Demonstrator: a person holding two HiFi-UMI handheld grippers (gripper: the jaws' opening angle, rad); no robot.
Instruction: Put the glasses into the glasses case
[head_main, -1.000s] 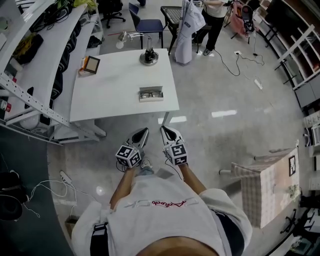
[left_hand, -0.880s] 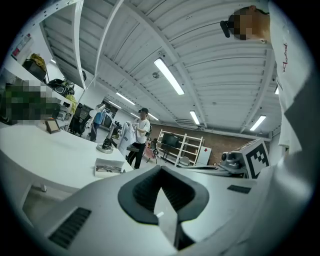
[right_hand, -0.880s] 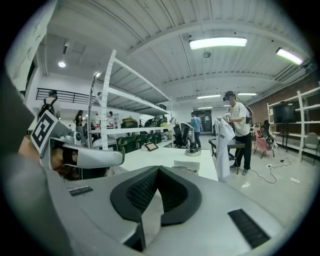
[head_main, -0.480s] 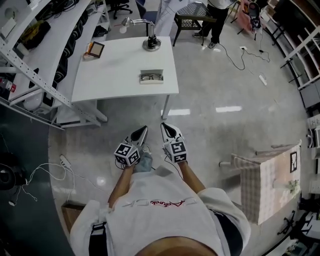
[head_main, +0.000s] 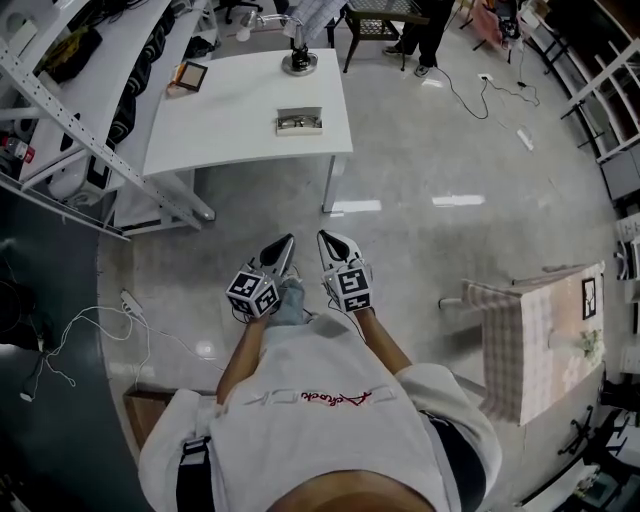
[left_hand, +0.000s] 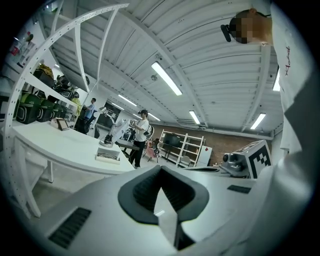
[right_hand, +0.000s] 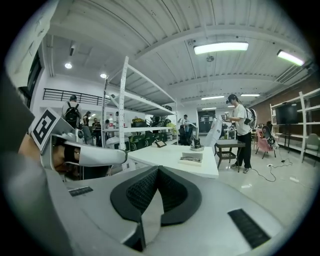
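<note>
Head view, first voice: You stand on a grey floor (head_main: 420, 260), well apart from one white table (head_main: 230, 120). You hold two grippers low in front of your chest, side by side: the left gripper (head_main: 283, 250) and the right gripper (head_main: 332, 247). Each carries one marker block, so there are two cubes (head_main: 253, 293), patterned in black and white squares.

Second voice: Your two gripper views show both tools clenched. On each, the two black pads (left_hand: 142, 192) meet at a point with nothing between them.

First voice: On the table you have three things. One pale open case (head_main: 299, 131) sits toward the right side. Dark glasses (head_main: 299, 121) seem to lie inside it, though they are too small to be sure. One desk lamp (head_main: 298, 60) stands at the far edge. One small frame (head_main: 190, 75) sits near the far left corner.

Second voice: For writing, one line of red script crosses your white shirt (head_main: 320, 440), too small to read. One checked cloth (head_main: 540, 340) hangs at your right. A person's legs (head_main: 430, 35) show beyond the table.
</note>
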